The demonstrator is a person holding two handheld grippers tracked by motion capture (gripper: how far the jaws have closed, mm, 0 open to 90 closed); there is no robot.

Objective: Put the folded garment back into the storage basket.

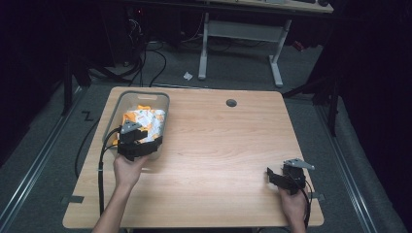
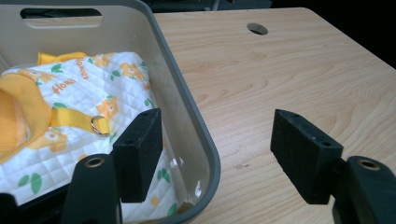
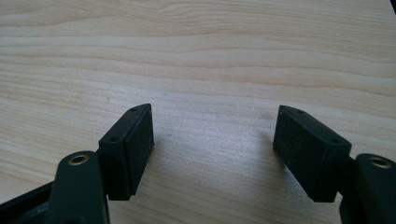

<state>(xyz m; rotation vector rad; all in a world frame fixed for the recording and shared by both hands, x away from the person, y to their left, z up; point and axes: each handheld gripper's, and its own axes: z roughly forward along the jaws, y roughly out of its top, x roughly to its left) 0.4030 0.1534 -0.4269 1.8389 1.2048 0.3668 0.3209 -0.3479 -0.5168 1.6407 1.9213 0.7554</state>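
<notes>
so the person's left gripper (image 1: pixel 139 145) is parked right at the near right corner of the grey bin (image 2: pixel 184 100), jaws spread with nothing pinched: in the left gripper view one jaw sits inside the bin over the cloth and the other hangs outside over the table (image 1: pixel 228 160), so the bin wall runs up between them. the thing in play looks like the quilted white cloth with orange flowers (image 2: pixel 100 86), bundled in the bin with a yellow strap and a small metal ring (image 2: pixel 99 125) lying on top. looks like the reach-in step, either going for the cloth or about to clamp the bin wall, hard to call. if it's the cloth, the next move probably needs the gripper shifted further into the bin so both jaws clear the rim, then down onto a fold or that strap. the rim is what stands in the way. right gripper (image 1: pixel 286 178) rests over bare wood near the table's right front corner, jaws spread and holding nothing. there's a cable hole (image 1: pixel 231 103) in the tabletop farther back, well clear, and another desk (image 1: pixel 243 29) beyond.
</notes>
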